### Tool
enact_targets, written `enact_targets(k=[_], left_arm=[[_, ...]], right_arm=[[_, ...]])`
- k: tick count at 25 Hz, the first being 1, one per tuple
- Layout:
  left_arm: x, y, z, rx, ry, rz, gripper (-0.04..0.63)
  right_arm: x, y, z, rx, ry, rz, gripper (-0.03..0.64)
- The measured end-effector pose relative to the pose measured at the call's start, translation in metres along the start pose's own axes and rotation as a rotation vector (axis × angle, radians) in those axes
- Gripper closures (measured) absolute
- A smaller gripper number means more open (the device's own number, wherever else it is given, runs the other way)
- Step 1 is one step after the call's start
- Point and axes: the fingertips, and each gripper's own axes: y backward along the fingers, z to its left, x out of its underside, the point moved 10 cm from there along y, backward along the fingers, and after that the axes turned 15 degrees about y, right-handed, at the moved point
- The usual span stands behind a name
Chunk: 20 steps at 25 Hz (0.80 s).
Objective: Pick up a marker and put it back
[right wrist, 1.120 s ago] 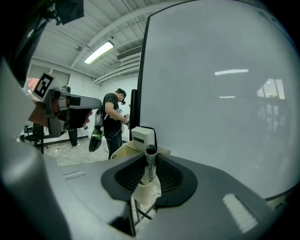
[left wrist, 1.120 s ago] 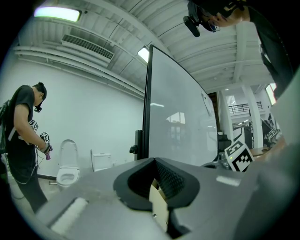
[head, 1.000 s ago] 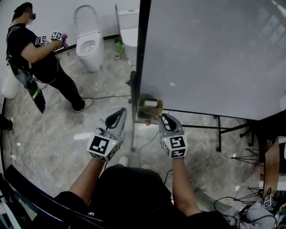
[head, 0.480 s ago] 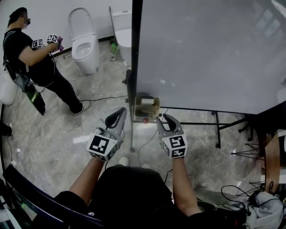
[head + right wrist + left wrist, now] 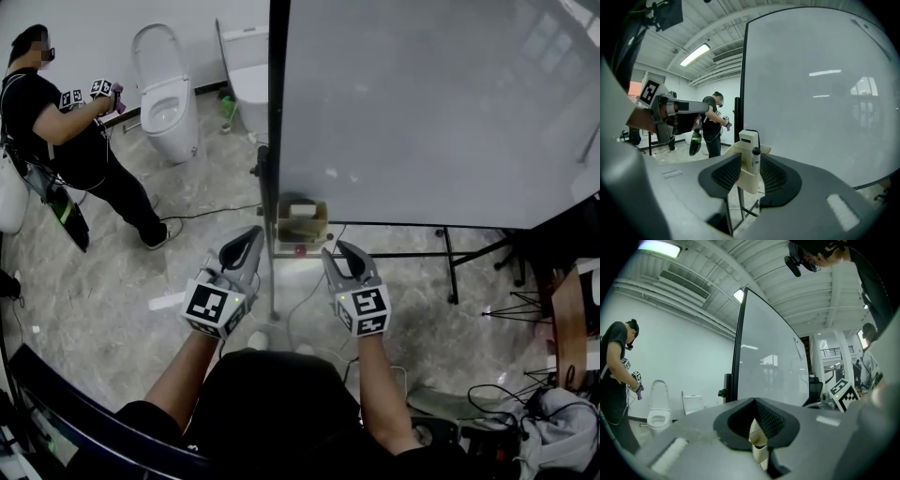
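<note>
Toilet beside standing person

One whiteboard, one holder, one marker. Two toilets, one other person. Two tools: left tool, right tool.

The tall glossy whiteboard is pale grey-white, edged by a black frame. The small box-shaped plastic holder is cream. The slim marker has a white barrel and a black cap. The polished stone floor is grey with lighter marbled veining. The porcelain toilet is white. The standing person wears black.
</note>
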Motion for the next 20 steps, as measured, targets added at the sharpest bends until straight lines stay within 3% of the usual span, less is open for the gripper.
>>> enact_targets(k=[8, 20], left_arm=[[0.002, 0.000, -0.010, 0.060, -0.007, 0.002, 0.592], [0.006, 0.003, -0.027, 0.116, -0.016, -0.005, 0.592]], right_arm=[[-0.018, 0.032, 0.005, 0.047, -0.012, -0.048, 0.484], [-0.058, 0.084, 0.004, 0.120, 0.004, -0.172, 0.592]])
